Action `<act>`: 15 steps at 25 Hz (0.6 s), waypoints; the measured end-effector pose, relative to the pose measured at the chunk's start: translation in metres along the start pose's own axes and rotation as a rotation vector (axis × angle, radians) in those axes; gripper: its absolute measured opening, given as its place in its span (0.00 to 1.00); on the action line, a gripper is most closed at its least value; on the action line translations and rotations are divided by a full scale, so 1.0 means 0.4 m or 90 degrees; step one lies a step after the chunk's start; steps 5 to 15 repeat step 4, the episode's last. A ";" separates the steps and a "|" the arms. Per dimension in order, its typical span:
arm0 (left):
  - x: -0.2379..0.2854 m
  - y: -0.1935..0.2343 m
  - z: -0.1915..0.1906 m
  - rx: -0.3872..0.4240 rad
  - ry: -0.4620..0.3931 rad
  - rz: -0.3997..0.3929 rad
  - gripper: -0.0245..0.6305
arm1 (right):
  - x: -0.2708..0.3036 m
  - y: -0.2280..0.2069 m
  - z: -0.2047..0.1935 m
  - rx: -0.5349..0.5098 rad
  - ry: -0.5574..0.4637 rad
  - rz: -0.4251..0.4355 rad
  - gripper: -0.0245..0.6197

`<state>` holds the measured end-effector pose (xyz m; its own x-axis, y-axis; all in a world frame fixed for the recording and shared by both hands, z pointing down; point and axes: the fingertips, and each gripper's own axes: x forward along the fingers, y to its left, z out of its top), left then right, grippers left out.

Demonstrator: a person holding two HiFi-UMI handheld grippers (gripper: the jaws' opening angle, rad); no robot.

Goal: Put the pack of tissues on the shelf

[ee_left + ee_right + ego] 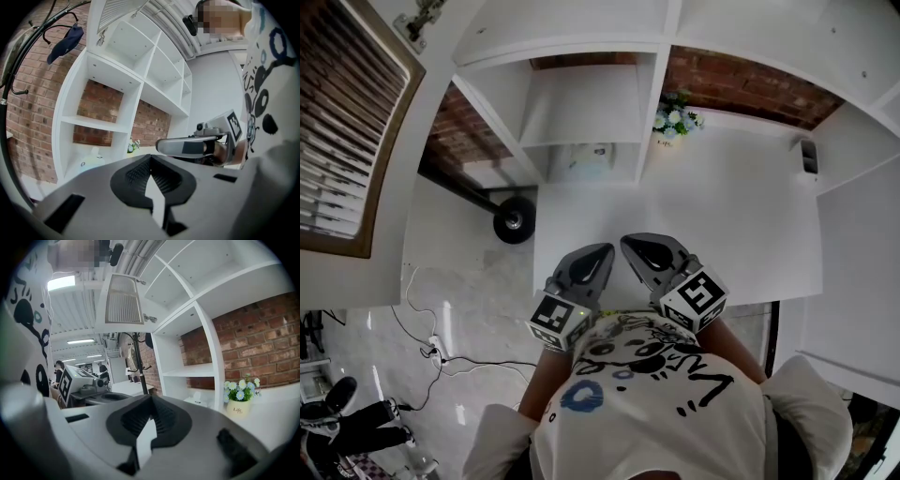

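Note:
The pack of tissues (586, 159) lies in the lowest cubby of the white shelf (581, 103), left of the divider. It shows pale in the left gripper view (91, 157) and in the right gripper view (199, 399). My left gripper (598, 251) and right gripper (630, 244) are held side by side close to my body, over the near edge of the white desk (741, 216), well short of the shelf. Both are shut with nothing between the jaws (150, 159) (151, 398). Each gripper sees the other beside it.
A small pot of flowers (675, 120) stands on the desk just right of the shelf divider. A black object (807, 157) sits at the desk's far right. A coat stand's round base (514, 220) and cables (431, 347) are on the floor to the left.

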<state>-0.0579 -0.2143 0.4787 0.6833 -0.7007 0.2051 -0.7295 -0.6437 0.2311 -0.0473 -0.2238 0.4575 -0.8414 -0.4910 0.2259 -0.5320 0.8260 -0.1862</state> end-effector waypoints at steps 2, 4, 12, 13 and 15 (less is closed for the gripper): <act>-0.002 -0.003 -0.007 -0.003 0.000 -0.002 0.06 | 0.004 0.004 0.002 -0.001 -0.001 0.005 0.08; -0.001 -0.007 -0.013 -0.005 0.000 -0.004 0.06 | 0.006 0.007 0.001 -0.001 -0.001 0.010 0.08; -0.001 -0.007 -0.013 -0.005 0.000 -0.004 0.06 | 0.006 0.007 0.001 -0.001 -0.001 0.010 0.08; -0.001 -0.007 -0.013 -0.005 0.000 -0.004 0.06 | 0.006 0.007 0.001 -0.001 -0.001 0.010 0.08; -0.001 -0.007 -0.013 -0.005 0.000 -0.004 0.06 | 0.006 0.007 0.001 -0.001 -0.001 0.010 0.08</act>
